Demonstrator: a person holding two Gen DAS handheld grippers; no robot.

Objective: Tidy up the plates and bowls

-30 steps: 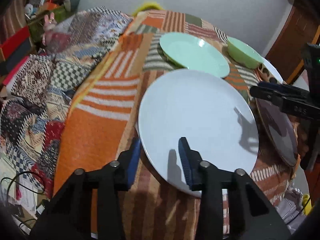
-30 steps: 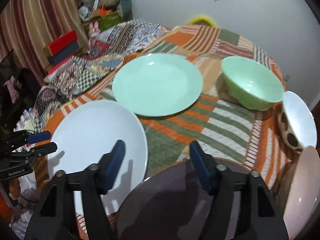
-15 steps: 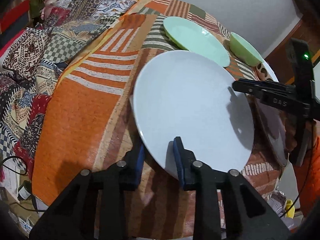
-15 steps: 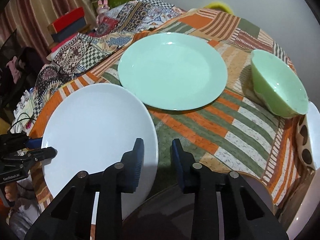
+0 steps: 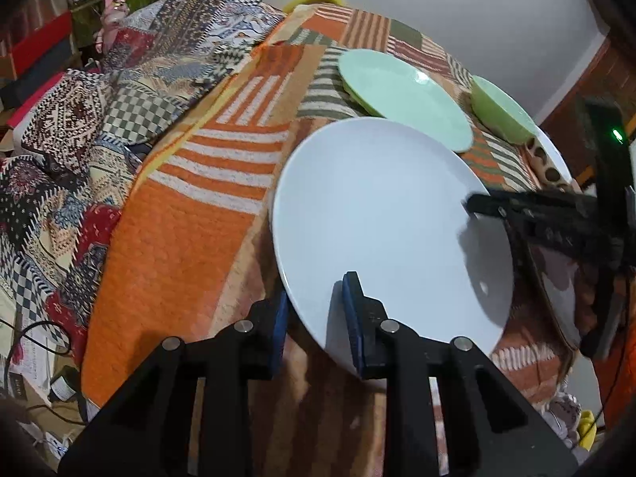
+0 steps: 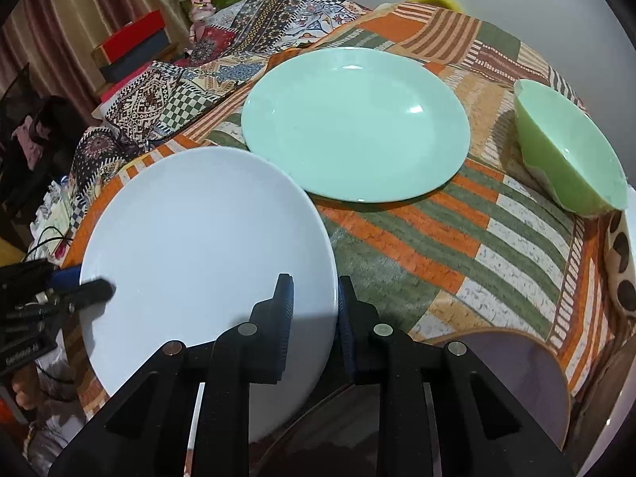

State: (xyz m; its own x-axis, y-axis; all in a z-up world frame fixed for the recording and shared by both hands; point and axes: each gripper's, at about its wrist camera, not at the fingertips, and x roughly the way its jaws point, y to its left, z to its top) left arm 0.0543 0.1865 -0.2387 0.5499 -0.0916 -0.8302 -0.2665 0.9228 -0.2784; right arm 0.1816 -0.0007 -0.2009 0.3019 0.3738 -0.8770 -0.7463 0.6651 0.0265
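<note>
The left gripper (image 5: 318, 306) has its two blue-padded fingers (image 5: 351, 310) closed around the near rim of a large white plate (image 5: 389, 218), one finger above the plate and one beneath it. The right gripper (image 6: 314, 306) pinches the same white plate (image 6: 198, 246) at its right edge, again with a finger on each face. In the left wrist view the right gripper (image 5: 493, 204) reaches in from the right side and meets the plate's far right rim. The plate sits tilted over a striped orange, green and white cloth (image 6: 457, 238) that covers the table. Just beyond the white plate lies a pale green plate (image 6: 353, 123), their rims overlapping in both views. To the right of the green plate stands a green bowl (image 6: 572, 155), apart from it. A dark plate (image 6: 528, 373) lies near the right gripper, on the near right of the cloth. A patterned quilt (image 5: 91, 119) spreads out on the far left.
</note>
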